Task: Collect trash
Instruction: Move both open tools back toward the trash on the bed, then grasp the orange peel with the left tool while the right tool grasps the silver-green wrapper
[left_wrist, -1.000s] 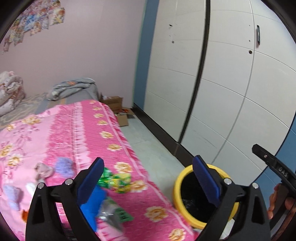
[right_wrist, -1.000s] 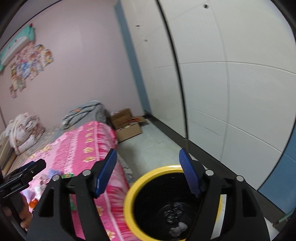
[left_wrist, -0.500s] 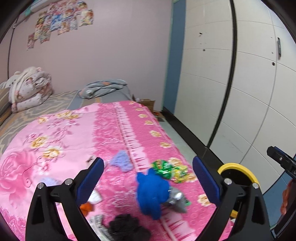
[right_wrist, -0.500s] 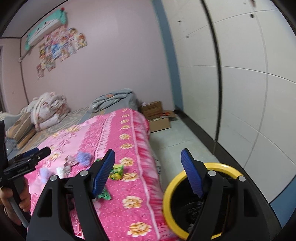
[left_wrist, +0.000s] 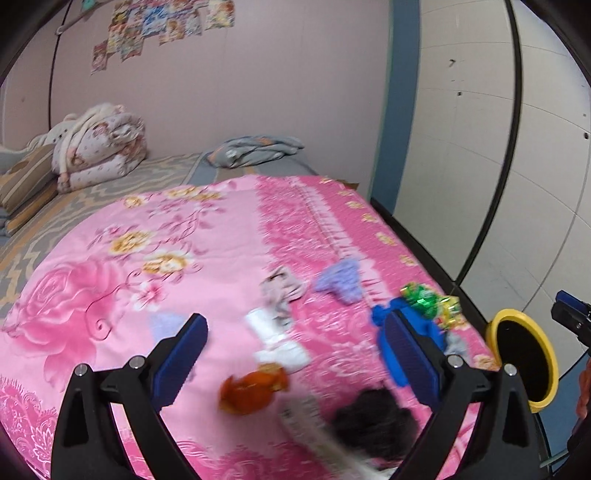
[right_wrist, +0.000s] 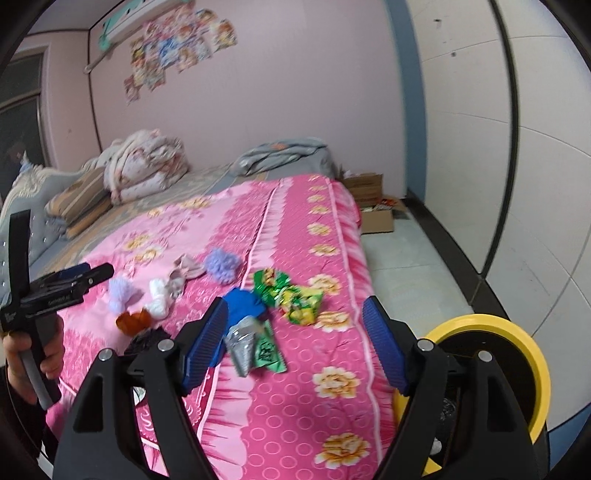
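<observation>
Litter (right_wrist: 291, 299) near pink bedspread's (right_wrist: 332, 236) edge, yellow bin (right_wrist: 491, 325) beside it.

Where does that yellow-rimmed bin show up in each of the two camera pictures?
Left wrist view: the yellow-rimmed bin sits at the far right edge, beyond the corner of the pink bedspread.
Right wrist view: the bin is at lower right, on the floor beside the bed, partly behind the gripper's frame.
Shared landmark: the green and yellow wrapper on the bedspread.
</observation>
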